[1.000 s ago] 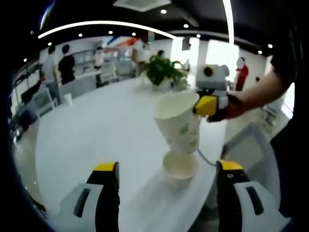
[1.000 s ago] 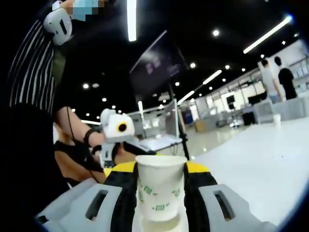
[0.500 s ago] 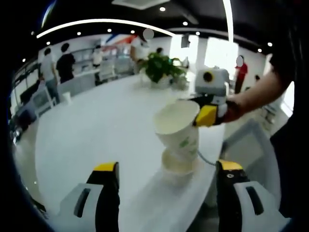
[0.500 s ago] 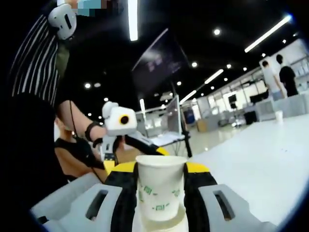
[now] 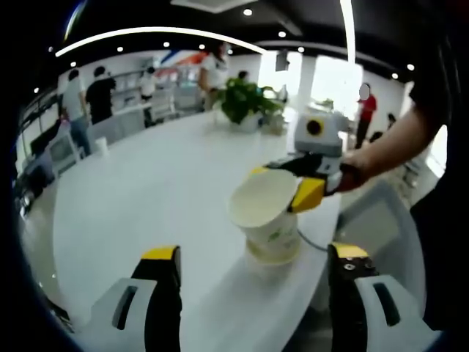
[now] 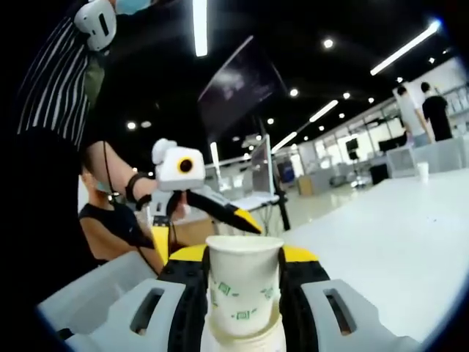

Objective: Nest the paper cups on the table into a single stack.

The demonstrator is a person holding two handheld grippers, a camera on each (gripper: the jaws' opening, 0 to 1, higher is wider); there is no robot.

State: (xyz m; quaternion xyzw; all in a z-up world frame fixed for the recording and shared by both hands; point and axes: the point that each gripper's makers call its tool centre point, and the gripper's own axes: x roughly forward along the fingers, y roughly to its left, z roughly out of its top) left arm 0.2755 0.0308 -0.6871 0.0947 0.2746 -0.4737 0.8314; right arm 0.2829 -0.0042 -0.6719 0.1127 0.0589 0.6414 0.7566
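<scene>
- My right gripper [image 6: 242,293] had its fingers clenched on a white paper cup with green print [image 6: 242,284], seated partly inside a second white paper cup [image 5: 272,250] on the white worktop [image 5: 161,198].
- My left gripper [image 5: 253,293] hung nearby, fingers spread, grasping nothing.

No legible text; cup [image 6: 242,286] markings unreadable.

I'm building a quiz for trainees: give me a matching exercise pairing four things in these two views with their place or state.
Things:
1. white paper cup with green print
2. lower white paper cup
3. left tool
4. green potted plant

States:
A. open, holding nothing
B. far across the white table
C. gripped by the right tool
D. standing on the table, receiving another cup

Pairs: 1-C, 2-D, 3-A, 4-B
</scene>
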